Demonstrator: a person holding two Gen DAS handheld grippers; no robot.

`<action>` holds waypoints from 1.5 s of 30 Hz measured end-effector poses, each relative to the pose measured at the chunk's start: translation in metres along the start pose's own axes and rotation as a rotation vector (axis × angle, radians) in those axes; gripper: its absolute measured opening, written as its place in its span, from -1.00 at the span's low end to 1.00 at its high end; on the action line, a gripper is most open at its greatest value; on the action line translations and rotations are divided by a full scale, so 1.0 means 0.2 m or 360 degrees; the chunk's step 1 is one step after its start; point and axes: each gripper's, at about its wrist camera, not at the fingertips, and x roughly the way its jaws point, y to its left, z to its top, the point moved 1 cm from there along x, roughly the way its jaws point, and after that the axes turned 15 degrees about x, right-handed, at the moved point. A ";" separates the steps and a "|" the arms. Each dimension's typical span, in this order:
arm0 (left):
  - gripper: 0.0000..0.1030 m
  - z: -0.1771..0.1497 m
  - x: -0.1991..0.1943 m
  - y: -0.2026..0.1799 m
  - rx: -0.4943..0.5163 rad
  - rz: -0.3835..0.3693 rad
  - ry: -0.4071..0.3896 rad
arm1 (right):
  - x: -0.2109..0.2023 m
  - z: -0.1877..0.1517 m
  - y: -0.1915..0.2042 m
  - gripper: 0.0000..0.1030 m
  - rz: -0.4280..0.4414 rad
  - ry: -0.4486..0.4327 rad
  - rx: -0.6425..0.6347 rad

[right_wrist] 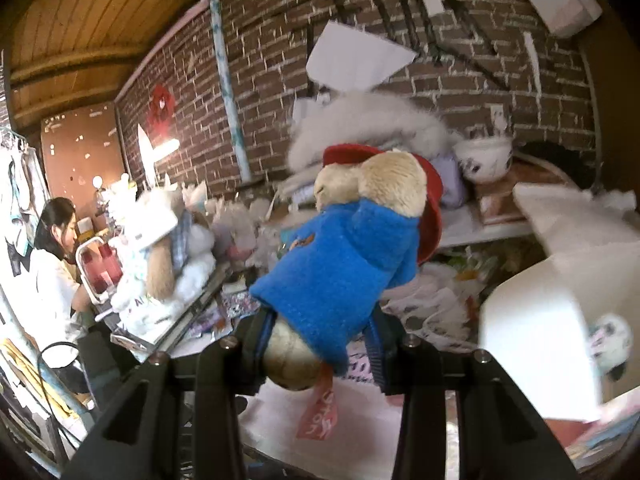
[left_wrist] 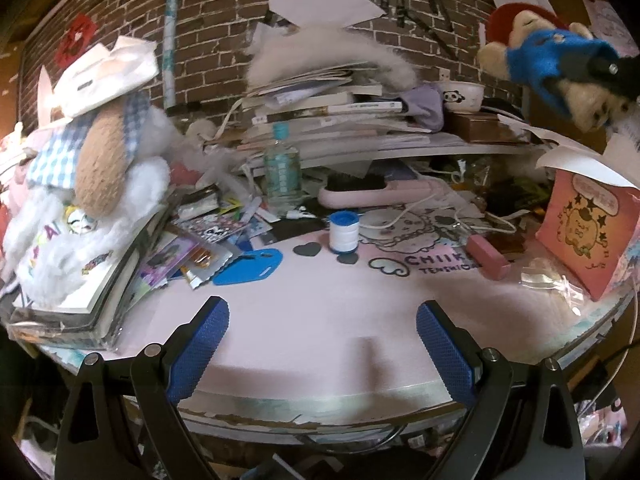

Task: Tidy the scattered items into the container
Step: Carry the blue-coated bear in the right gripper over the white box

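Note:
A plush bear in a blue coat and red hat (right_wrist: 344,264) hangs in the air, and my right gripper (right_wrist: 320,340) is shut on its lower body, a pink tag dangling below. The left wrist view shows the same bear (left_wrist: 548,56) high at the upper right, held in the dark right gripper (left_wrist: 608,70). My left gripper (left_wrist: 322,344) stands open and empty over the pink desk mat (left_wrist: 304,312) near the front edge. Ahead of it lie a white spool with a blue cap (left_wrist: 344,230), a blue flat tag (left_wrist: 250,266) and two dark hearts (left_wrist: 306,249).
A big white plush (left_wrist: 92,200) sits on books at the left. Stacked books and a panda bowl (left_wrist: 462,96) fill the back shelf; a bottle (left_wrist: 282,168), a pink hairbrush (left_wrist: 372,194) and a pink bag (left_wrist: 584,224) crowd the desk. A person (right_wrist: 56,264) sits at the far left.

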 end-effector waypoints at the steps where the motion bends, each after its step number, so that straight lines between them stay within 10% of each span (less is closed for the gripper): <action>1: 0.83 0.01 0.00 -0.01 0.0003 -0.0006 -0.0007 | -0.04 0.03 -0.01 -0.29 -0.0006 -0.0019 -0.0002; 18: 0.83 0.04 -0.04 -0.08 0.0049 -0.0038 -0.0040 | -0.55 0.37 -0.42 -0.28 -0.0522 -0.0177 -0.0069; 33: 0.83 0.03 -0.03 -0.10 0.0065 -0.0043 -0.0024 | -0.36 0.37 -0.78 -0.28 -0.1044 0.0432 -0.0218; 45: 0.83 0.03 -0.03 -0.09 0.0052 -0.0042 -0.0032 | -0.26 0.34 -0.86 -0.09 -0.1130 0.0670 -0.0299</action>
